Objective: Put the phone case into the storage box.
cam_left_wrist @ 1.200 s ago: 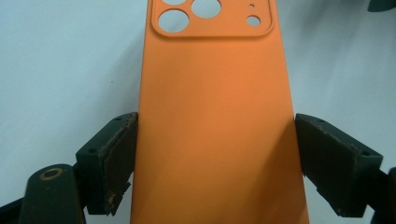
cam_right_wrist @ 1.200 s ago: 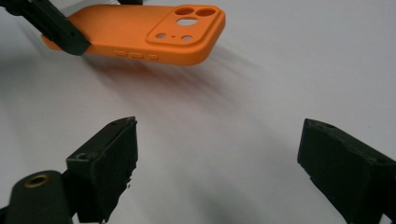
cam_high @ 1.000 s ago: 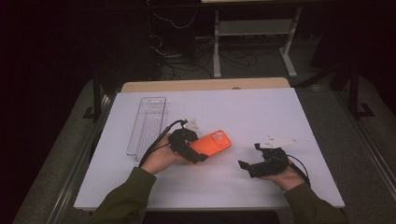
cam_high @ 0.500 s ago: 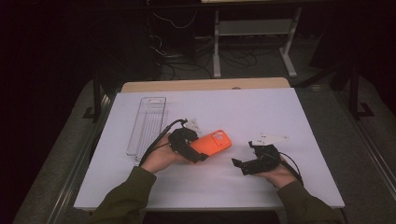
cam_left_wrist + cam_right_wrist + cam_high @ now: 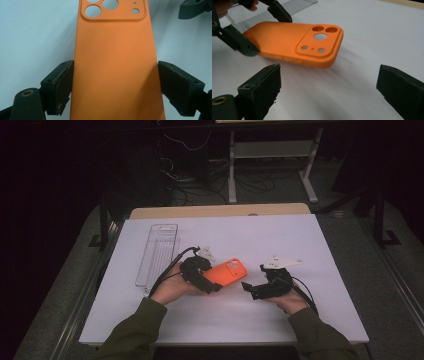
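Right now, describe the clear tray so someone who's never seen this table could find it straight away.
On the white table, look to the far left part, beyond the left gripper holding the orange phone case. The clear tray lies there: long, narrow, see-through and ribbed, the one transparent thing there.

Brightly lit white table (image 5: 300, 250) against a dark, underexposed room, soft faint shadows, high view slightly grainy, close gripper views sharp on the orange phone case (image 5: 115, 65), near jaws softly blurred
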Action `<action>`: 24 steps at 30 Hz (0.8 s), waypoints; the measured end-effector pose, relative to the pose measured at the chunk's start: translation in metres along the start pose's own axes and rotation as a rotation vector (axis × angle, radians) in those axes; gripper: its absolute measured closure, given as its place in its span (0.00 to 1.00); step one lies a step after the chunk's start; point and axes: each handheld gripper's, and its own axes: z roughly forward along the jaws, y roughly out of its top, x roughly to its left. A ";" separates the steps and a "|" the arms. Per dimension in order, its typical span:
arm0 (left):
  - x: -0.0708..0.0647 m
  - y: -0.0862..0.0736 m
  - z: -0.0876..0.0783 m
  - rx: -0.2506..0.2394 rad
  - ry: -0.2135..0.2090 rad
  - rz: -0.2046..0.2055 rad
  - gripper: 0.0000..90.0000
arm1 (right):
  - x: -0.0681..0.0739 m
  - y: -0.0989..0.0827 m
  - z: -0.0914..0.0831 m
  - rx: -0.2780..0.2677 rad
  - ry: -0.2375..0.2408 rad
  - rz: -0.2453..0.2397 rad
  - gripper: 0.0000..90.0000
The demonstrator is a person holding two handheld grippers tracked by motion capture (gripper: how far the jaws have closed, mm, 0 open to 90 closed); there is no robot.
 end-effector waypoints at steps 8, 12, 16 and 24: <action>0.001 0.000 0.000 -0.002 -0.002 0.001 0.18 | -0.001 0.006 0.010 -0.017 0.006 0.012 0.05; 0.002 0.000 0.000 0.000 -0.003 0.001 0.18 | -0.001 0.007 0.014 -0.038 0.011 0.000 0.06; 0.002 0.000 -0.001 -0.005 -0.008 -0.002 0.18 | -0.001 0.006 0.016 -0.035 0.007 -0.018 0.05; 0.003 0.000 -0.002 0.008 -0.008 0.011 0.18 | 0.002 0.005 0.017 -0.026 -0.013 -0.071 0.05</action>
